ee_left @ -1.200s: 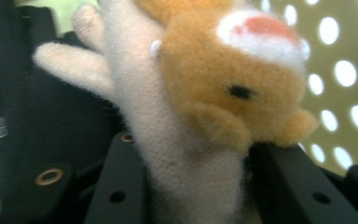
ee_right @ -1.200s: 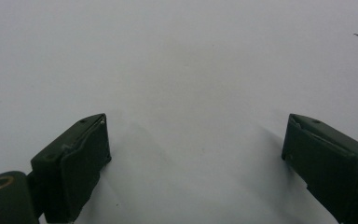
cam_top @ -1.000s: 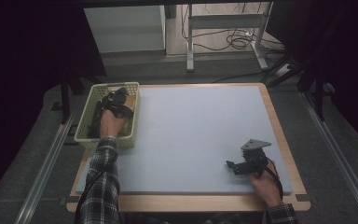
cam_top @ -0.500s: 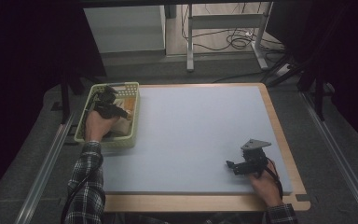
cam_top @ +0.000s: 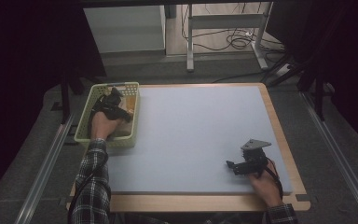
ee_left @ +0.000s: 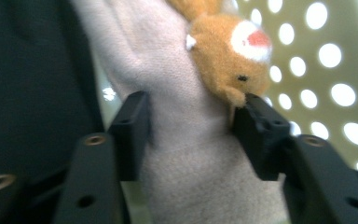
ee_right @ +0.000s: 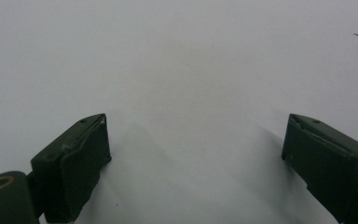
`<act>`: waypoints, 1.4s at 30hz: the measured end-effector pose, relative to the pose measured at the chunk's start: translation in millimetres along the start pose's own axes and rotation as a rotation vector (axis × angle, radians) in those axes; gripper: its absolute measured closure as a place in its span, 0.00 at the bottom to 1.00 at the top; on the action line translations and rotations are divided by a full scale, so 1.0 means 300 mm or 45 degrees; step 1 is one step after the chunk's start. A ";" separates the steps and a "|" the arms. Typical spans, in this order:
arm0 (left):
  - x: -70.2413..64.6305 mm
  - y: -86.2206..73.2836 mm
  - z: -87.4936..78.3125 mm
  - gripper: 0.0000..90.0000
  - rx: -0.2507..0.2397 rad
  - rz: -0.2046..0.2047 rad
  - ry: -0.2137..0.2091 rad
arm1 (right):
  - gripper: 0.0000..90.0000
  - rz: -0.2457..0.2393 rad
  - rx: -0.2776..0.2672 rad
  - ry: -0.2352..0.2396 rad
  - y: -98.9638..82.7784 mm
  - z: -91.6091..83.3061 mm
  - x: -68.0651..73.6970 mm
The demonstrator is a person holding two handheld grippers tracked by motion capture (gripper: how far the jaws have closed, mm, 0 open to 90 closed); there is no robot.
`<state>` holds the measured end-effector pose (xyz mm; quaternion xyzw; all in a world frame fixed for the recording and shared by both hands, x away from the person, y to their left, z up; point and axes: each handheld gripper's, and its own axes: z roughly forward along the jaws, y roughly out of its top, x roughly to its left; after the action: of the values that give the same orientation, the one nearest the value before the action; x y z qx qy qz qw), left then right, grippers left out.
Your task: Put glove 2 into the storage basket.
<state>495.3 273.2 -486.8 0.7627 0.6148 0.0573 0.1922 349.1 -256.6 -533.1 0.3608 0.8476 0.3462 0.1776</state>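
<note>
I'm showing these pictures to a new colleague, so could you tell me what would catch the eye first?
The left gripper reaches into the pale green basket at the table's left edge, its jaws just closing around a beige cloth beside an orange plush toy. The right gripper rests open on the bare blue-grey mat, near right.

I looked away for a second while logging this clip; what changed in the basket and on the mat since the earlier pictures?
The left gripper reached deeper into the basket, toward its far end. Its fingers have just been closing around a beige plush part beside an orange plush toy, pressing its sides. The right gripper stayed on the mat, open.
</note>
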 end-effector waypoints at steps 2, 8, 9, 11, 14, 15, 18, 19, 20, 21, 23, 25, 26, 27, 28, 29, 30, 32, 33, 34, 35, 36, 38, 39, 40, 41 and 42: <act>0.004 -0.007 -0.015 0.39 -0.038 0.004 0.040 | 0.08 0.000 0.000 0.000 0.000 0.000 0.000; 0.018 -0.034 -0.071 0.16 -0.143 0.015 0.099 | 0.08 0.000 0.001 0.000 0.000 0.000 0.000; 0.019 -0.038 -0.079 0.15 -0.163 0.016 0.095 | 0.08 -0.001 0.001 0.000 0.000 0.000 0.000; 0.018 -0.049 -0.099 0.10 -0.205 0.030 0.084 | 0.08 0.000 0.001 -0.001 0.000 0.000 0.000; 0.006 -0.067 -0.126 0.05 -0.266 0.064 0.064 | 0.08 0.000 0.001 -0.001 0.000 0.000 0.000; 0.001 -0.074 -0.135 0.04 -0.283 0.076 0.052 | 0.08 0.000 0.001 -0.001 0.000 0.000 0.000; -0.016 -0.094 -0.163 0.03 -0.318 0.116 0.040 | 0.08 0.000 0.001 -0.001 0.000 0.000 0.000; -0.021 -0.101 -0.171 0.02 -0.330 0.128 0.033 | 0.08 0.000 0.001 -0.001 0.000 0.000 0.000; -0.029 -0.109 -0.181 0.02 -0.342 0.145 0.028 | 0.08 0.000 0.001 -0.001 0.000 0.000 0.000; -0.033 -0.114 -0.186 0.01 -0.350 0.159 0.026 | 0.08 0.000 0.001 -0.001 0.000 0.000 0.000; -0.046 -0.126 -0.200 0.01 -0.370 0.181 0.020 | 0.08 0.000 0.001 -0.001 0.000 0.000 0.000; -0.060 -0.139 -0.214 0.01 -0.387 0.210 0.016 | 0.08 0.000 0.002 -0.001 0.000 0.000 0.000; -0.068 -0.146 -0.220 0.01 -0.399 0.224 0.010 | 0.08 0.000 0.002 -0.001 0.000 0.000 0.000; -0.076 -0.153 -0.226 0.01 -0.408 0.241 0.006 | 0.08 0.000 0.002 -0.001 0.000 0.000 0.000; -0.086 -0.160 -0.231 0.01 -0.418 0.252 0.001 | 0.08 -0.001 0.002 -0.001 0.000 0.000 0.000; -0.096 -0.167 -0.236 0.01 -0.428 0.274 -0.002 | 0.08 0.000 0.002 -0.001 0.000 0.000 0.000; -0.107 -0.175 -0.240 0.01 -0.437 0.289 -0.006 | 0.08 -0.001 0.002 -0.001 0.000 0.000 0.000; -0.130 -0.190 -0.244 0.01 -0.450 0.315 -0.022 | 0.08 0.000 0.002 -0.001 0.000 0.000 0.000; -0.142 -0.198 -0.245 0.01 -0.459 0.328 -0.028 | 0.08 -0.001 0.002 -0.001 0.000 0.000 0.000; -0.154 -0.207 -0.246 0.00 -0.468 0.338 -0.035 | 0.08 -0.001 0.002 -0.001 0.000 0.000 0.000; -0.165 -0.216 -0.245 0.00 -0.480 0.346 -0.050 | 0.08 -0.002 0.004 -0.002 0.001 -0.001 0.000; -0.176 -0.225 -0.244 0.00 -0.487 0.356 -0.072 | 0.08 -0.002 0.004 -0.002 0.001 -0.001 0.000; -0.200 -0.245 -0.241 0.00 -0.503 0.380 -0.098 | 0.08 -0.002 0.004 -0.002 0.001 -0.001 0.000; -0.214 -0.255 -0.239 0.00 -0.509 0.398 -0.100 | 0.08 -0.001 0.005 -0.001 0.001 -0.001 0.000; -0.229 -0.265 -0.237 0.00 -0.520 0.414 -0.103 | 0.08 0.000 0.005 -0.001 0.001 -0.001 0.001; -0.243 -0.276 -0.237 0.00 -0.528 0.433 -0.108 | 0.08 -0.001 0.004 -0.001 0.001 -0.001 0.000; -0.258 -0.286 -0.236 0.00 -0.537 0.444 -0.118 | 0.08 -0.001 0.005 -0.001 0.001 -0.001 0.000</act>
<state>375.4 229.4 -441.3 0.8019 0.4394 0.1814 0.3619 349.0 -256.5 -532.7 0.3611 0.8482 0.3445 0.1773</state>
